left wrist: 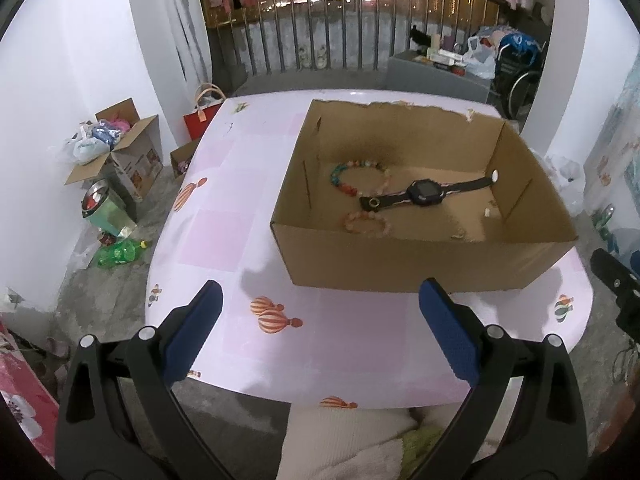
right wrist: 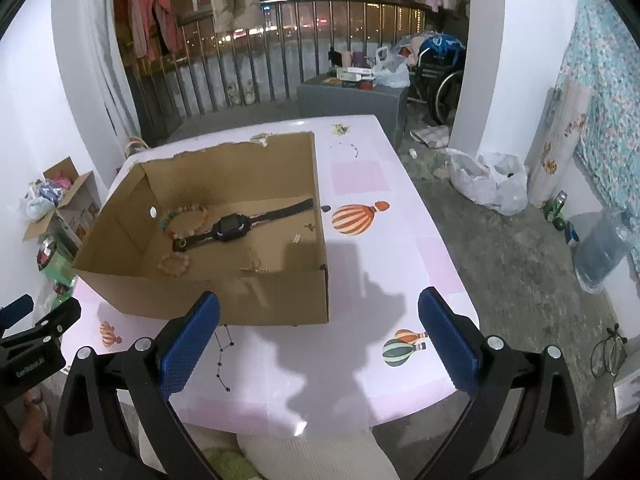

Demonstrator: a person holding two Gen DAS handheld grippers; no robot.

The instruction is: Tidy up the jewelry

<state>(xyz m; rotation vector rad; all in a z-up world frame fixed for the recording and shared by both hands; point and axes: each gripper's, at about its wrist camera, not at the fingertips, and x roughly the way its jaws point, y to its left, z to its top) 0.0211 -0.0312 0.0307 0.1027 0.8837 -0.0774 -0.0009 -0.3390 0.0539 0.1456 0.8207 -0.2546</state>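
An open cardboard box (left wrist: 420,264) (right wrist: 256,304) stands on a pink table with balloon prints (left wrist: 224,216) (right wrist: 376,264). Inside lie a black watch (left wrist: 426,193) (right wrist: 230,227), a multicoloured bead bracelet (left wrist: 352,178) (right wrist: 180,216), a pale pink bead bracelet (left wrist: 368,224) (right wrist: 174,263) and a thin gold chain (right wrist: 256,266). My left gripper (left wrist: 320,300) hovers open over the table's near edge, in front of the box. My right gripper (right wrist: 320,312) is open too, at the box's front right corner. Neither holds anything. A small dark bead (right wrist: 326,208) lies on the table right of the box.
The table stands on a concrete floor. At the left are open cartons (left wrist: 124,148), a blender (left wrist: 106,208) and green bottles (left wrist: 120,252). A grey cabinet (right wrist: 352,100), a wheelchair (right wrist: 440,80) and white plastic bags (right wrist: 492,184) stand behind and right. A person's light-coloured lap (right wrist: 320,456) is below the table edge.
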